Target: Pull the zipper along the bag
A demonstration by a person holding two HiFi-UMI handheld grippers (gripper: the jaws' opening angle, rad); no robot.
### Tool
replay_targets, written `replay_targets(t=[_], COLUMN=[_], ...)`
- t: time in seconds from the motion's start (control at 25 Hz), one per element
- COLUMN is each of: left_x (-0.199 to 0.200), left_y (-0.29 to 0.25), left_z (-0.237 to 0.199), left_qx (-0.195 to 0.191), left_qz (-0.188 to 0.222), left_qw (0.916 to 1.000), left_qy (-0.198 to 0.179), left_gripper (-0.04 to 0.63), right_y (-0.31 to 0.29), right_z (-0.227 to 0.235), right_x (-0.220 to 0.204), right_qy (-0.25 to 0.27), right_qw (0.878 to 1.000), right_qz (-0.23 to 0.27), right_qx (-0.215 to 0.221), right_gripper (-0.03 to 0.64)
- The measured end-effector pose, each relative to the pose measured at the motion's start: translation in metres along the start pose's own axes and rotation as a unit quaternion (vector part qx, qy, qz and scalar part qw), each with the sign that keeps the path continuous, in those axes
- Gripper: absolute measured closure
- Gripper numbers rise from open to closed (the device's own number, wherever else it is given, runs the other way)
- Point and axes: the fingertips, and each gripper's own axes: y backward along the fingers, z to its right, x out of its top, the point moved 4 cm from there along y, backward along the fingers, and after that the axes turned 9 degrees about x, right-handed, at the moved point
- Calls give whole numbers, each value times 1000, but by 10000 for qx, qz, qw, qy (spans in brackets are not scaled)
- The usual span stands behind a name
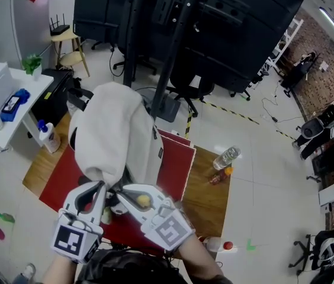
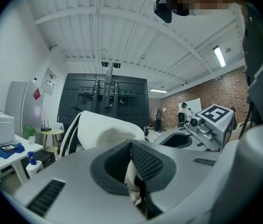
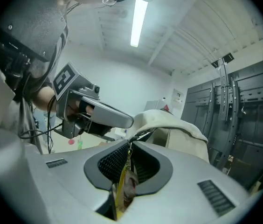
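Observation:
A cream fabric bag (image 1: 116,129) stands on a red mat (image 1: 173,167) on the wooden table. Both grippers meet at its near lower end. My left gripper (image 1: 99,189) is shut on a fold of the cream fabric (image 2: 132,183), and the bag (image 2: 106,132) rises behind its jaws. My right gripper (image 1: 132,197) is shut on the zipper pull (image 3: 126,178), a yellow-brown tag hanging from a metal ring (image 3: 141,135) at the bag's edge. The bag (image 3: 178,132) bulges to that gripper's right. Each gripper shows in the other's view: right gripper (image 2: 206,125), left gripper (image 3: 92,111).
A clear plastic bottle (image 1: 226,157) and a small orange one (image 1: 220,176) lie on the table's right part. A white bottle with a red cap (image 1: 219,245) sits at the near right edge. A spray bottle (image 1: 47,136) stands left. A dark screen stand (image 1: 173,46) rises behind.

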Motion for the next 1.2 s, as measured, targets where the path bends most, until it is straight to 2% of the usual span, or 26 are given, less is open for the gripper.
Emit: replay_targets(t=[0.04, 0.08, 0.12, 0.24, 0.28, 0.36, 0.52, 0.76, 0.96, 1.08, 1.16, 1.2], left_x=[5, 10, 15, 25, 25, 23, 28, 37, 44, 36, 30, 28], left_y=[0, -1, -3, -14, -20, -31, -37, -35, -33, -43, -48, -48], left_z=[3, 6, 10, 20, 22, 24, 27, 31, 30, 29, 29, 29], left_qx=[-73, -150, -220, -363, -410, -496, -514, -467, -378, -408, -420, -406], left_qz=[-22, -44, -70, -309, -427, -638, -772, -1000, -923, -1161, -1278, -1312], left_qw=[10000, 9999, 9997, 9980, 9969, 9950, 9938, 9883, 9903, 9880, 9868, 9863], left_qy=[29, 31, -20, -411, -523, -582, -617, -1054, -968, -931, -897, -916], left_gripper=[581, 529, 510, 448, 403, 348, 347, 347, 347, 347, 358, 399], right_y=[2, 3, 5, 7, 7, 6, 2, 0, 3, 3, 4, 4], right_z=[0, -1, -1, -4, -5, -8, -13, -18, -18, -19, -20, -21], right_x=[2, 3, 4, 9, 11, 15, 18, 22, 22, 24, 24, 24], right_qy=[-89, -176, -250, -298, -277, -208, 0, 372, 271, 319, 345, 362], right_qw=[9999, 9998, 9995, 9992, 9993, 9996, 9999, 9988, 9989, 9987, 9987, 9987], right_qz=[66, 125, 169, 250, 261, 210, 122, 117, 258, 309, 278, 254], right_qx=[-3, -3, 0, -8, -20, -43, -93, -307, -297, -264, -247, -245], right_gripper=[560, 560, 560, 560, 560, 560, 560, 560, 560, 560, 561, 561])
